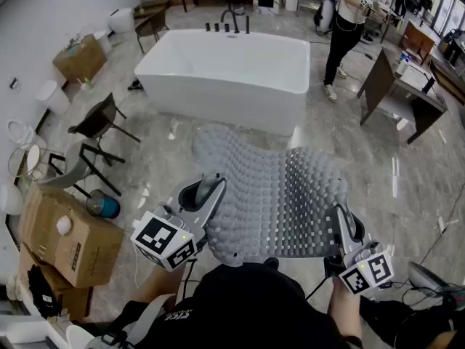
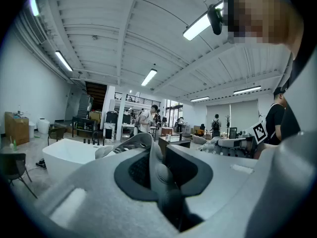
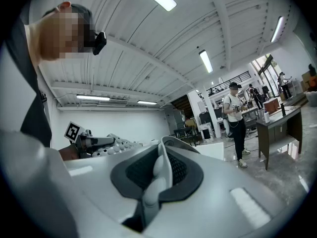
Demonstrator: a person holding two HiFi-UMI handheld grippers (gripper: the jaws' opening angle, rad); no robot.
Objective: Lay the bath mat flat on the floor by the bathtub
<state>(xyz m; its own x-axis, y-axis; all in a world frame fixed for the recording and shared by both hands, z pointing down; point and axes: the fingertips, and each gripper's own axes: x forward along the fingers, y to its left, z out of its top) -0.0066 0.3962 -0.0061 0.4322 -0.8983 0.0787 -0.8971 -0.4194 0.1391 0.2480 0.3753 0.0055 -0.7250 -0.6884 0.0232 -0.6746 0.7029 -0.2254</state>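
floor (image 1: 163,162): glossy grey marble | bathtub (image 1: 225,75): white, freestanding | bath mat (image 1: 283,195): held aloft

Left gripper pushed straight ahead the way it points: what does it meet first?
Past the bath mat it grips, the left gripper likely meets the bathtub near wall; height is unclear.

Cardboard box (image 1: 69,238) at lower left, a blue container (image 1: 105,207) just beside it. Black chair (image 1: 98,120) near the wall, another box (image 1: 80,57) beyond it. Far right, a person (image 1: 347,27) stands near a dark desk (image 1: 399,93).
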